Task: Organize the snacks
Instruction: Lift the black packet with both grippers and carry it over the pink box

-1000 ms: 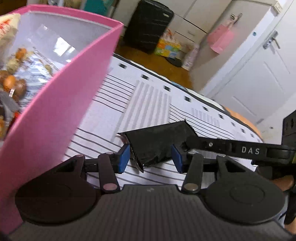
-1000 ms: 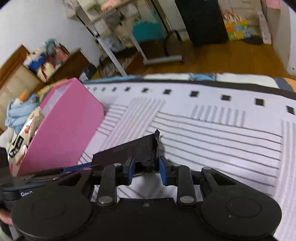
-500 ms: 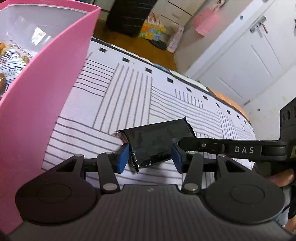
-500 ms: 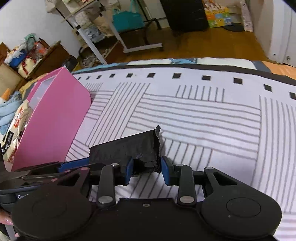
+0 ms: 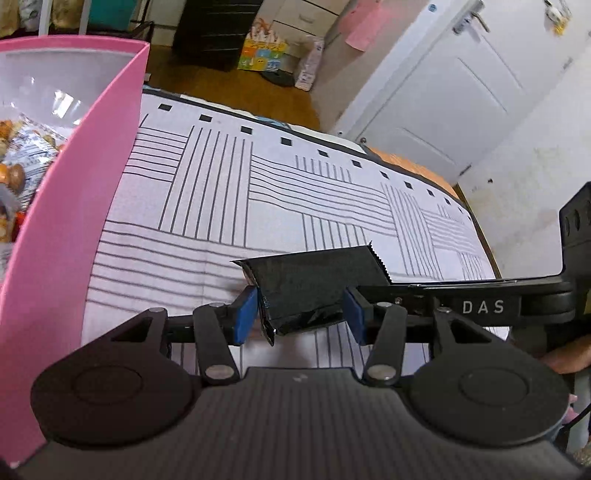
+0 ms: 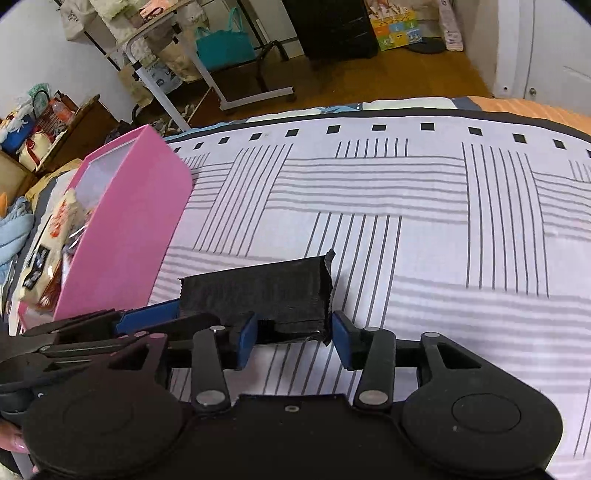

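Observation:
A black foil snack packet point(image 5: 314, 288) is held flat above the striped bed cover between both grippers. My left gripper point(image 5: 299, 317) is shut on its left end, blue pads against its sides. My right gripper point(image 6: 293, 334) is shut on its right end point(image 6: 266, 291), and its black arm with DAS lettering point(image 5: 480, 306) crosses the left wrist view. A pink storage box point(image 5: 74, 221) stands to the left, with wrapped snacks point(image 5: 22, 162) inside. The box also shows in the right wrist view point(image 6: 125, 229), with a snack bag point(image 6: 48, 243) in it.
The white bed cover with grey stripes point(image 6: 406, 221) spreads ahead and to the right. Beyond the bed edge are a wooden floor point(image 6: 369, 74), a black suitcase point(image 5: 218, 33), a white door point(image 5: 461, 85) and a metal-legged rack point(image 6: 207, 74).
Both grippers have moved with the packet away from the pink box, to the right and lower over the bed. The box now takes up less of the left wrist view.

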Demonstrator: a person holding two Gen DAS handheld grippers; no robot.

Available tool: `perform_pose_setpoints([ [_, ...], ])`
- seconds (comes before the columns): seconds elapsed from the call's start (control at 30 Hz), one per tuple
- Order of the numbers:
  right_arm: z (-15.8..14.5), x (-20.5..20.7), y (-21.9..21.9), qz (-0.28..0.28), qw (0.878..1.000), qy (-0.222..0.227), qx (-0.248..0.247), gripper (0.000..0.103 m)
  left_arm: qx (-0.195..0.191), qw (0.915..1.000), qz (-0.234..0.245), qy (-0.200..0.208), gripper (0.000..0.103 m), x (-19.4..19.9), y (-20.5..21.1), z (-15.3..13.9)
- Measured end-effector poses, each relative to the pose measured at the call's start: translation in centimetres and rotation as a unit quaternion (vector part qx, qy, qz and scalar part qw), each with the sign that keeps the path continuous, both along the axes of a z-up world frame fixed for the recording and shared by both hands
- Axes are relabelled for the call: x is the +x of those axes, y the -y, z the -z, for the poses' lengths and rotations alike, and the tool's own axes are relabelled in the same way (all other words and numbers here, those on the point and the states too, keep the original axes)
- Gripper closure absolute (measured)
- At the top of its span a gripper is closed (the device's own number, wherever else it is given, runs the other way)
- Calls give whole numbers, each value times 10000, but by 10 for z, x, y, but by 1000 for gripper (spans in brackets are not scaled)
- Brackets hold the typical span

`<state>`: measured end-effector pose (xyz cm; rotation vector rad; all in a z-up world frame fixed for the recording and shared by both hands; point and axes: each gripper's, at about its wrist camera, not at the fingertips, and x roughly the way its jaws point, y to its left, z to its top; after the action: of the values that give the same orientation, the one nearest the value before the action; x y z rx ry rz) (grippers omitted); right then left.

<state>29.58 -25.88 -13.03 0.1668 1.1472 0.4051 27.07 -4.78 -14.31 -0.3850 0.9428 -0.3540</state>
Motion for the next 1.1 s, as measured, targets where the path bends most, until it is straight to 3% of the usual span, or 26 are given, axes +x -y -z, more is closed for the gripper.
perform_pose_setpoints([
  [0.37,-43,-74,-15,78,9987,499,63,47,54,9994,299,179,52,-63,-16,-45],
  [0.67,-74,-125,-54,-294,9954,908,54,46,481,9966,458,479,52,-134,-43,-82],
  [0.87,-109,-132,-97,-844,9877,1313,-120,47,599,9953,238,721,52,-162,-75,-110],
  [1.1,-132,-104,-153,-1588,9704,1796,-282,47,1048,9877,-309,1118,52,-166,-107,-126],
])
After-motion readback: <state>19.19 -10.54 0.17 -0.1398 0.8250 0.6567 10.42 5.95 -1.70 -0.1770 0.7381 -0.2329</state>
